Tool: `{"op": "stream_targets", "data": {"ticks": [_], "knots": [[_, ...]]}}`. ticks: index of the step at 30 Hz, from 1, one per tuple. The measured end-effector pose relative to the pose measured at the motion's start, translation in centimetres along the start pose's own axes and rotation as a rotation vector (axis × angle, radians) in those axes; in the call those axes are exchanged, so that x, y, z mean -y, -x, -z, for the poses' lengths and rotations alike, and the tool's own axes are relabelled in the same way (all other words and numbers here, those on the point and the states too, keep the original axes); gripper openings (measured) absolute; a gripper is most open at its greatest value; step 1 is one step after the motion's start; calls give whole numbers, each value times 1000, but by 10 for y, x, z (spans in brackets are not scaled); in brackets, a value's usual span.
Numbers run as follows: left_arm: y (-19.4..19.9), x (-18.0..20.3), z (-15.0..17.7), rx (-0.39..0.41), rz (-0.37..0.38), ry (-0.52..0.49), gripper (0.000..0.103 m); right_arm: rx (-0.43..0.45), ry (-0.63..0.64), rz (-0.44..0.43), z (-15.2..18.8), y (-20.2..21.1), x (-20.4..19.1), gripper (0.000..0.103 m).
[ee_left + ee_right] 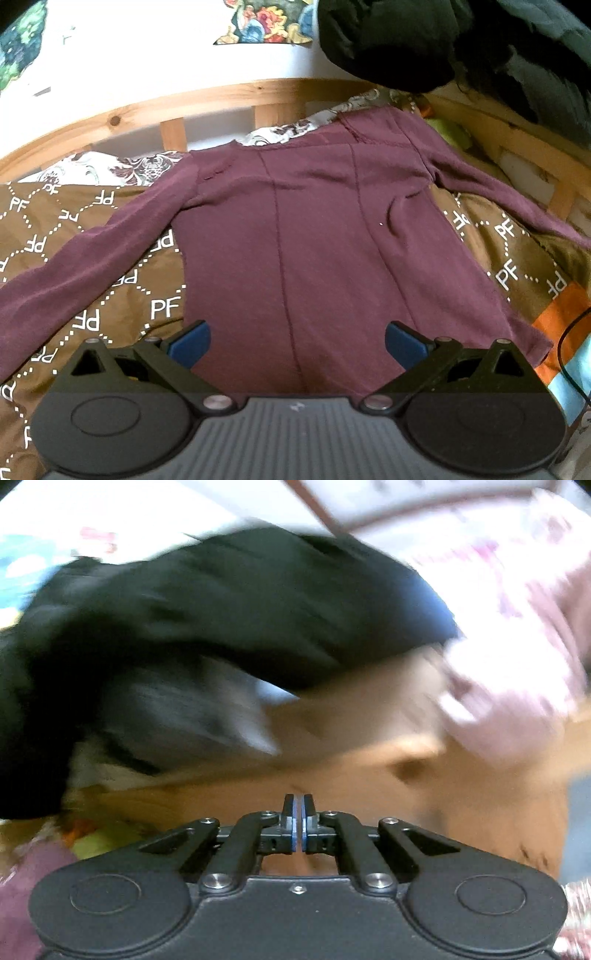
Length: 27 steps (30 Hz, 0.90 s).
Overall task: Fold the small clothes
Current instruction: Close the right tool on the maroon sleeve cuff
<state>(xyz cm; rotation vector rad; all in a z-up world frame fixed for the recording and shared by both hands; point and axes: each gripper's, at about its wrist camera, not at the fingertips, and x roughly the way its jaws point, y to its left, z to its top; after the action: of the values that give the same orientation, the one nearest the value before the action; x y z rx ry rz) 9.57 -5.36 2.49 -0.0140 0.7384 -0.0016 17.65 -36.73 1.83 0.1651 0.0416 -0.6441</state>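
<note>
A maroon shirt (314,236) lies spread flat on the bed, over a brown quilt (122,295) printed with white "PF" letters. Its collar points toward 12 o'clock, near a patterned pillow (122,168) and the wooden headboard (166,107); one sleeve runs out toward 8 o'clock, the other toward 3 o'clock. The left gripper (297,343) hovers over the shirt's hem at 6 o'clock, its blue-padded fingers (192,341) spread wide with nothing between them. A dark garment (388,40) hangs at 1 o'clock in the left view. The right wrist view is heavily blurred: the right gripper (298,825) has its fingers (289,812) pressed together, and nothing can be made out between them. Beyond them, a black cloth (221,620) fills the frame from 9 to 1 o'clock, with a pale pinkish fabric (517,646) at 2 o'clock and a tan surface (369,775) just ahead of the fingers.
</note>
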Motion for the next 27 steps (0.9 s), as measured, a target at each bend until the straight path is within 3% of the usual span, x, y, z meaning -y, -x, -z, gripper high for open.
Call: {"op": "stream_targets", "data": {"ticks": [4, 8, 12, 15, 17, 21, 24, 27], "knots": [[4, -12, 0, 11, 7, 39, 102, 132, 138, -174, -15, 23, -47, 0], [7, -26, 2, 22, 5, 82, 102, 209, 227, -375, -26, 36, -96, 0], [10, -41, 4, 38, -6, 132, 102, 231, 292, -602, -23, 60, -147, 0], [11, -50, 5, 37, -9, 164, 102, 195, 318, -734, -9, 81, -179, 0], [11, -54, 7, 33, -7, 177, 102, 138, 297, -770, -5, 95, -182, 0], [8, -51, 7, 18, -3, 172, 102, 9, 272, -740, 9, 91, -160, 18], [6, -43, 6, 13, 5, 153, 102, -69, 278, -671, 11, 81, -137, 35], [4, -32, 5, 9, 8, 120, 102, -147, 259, -540, 10, 66, -88, 51]]}}
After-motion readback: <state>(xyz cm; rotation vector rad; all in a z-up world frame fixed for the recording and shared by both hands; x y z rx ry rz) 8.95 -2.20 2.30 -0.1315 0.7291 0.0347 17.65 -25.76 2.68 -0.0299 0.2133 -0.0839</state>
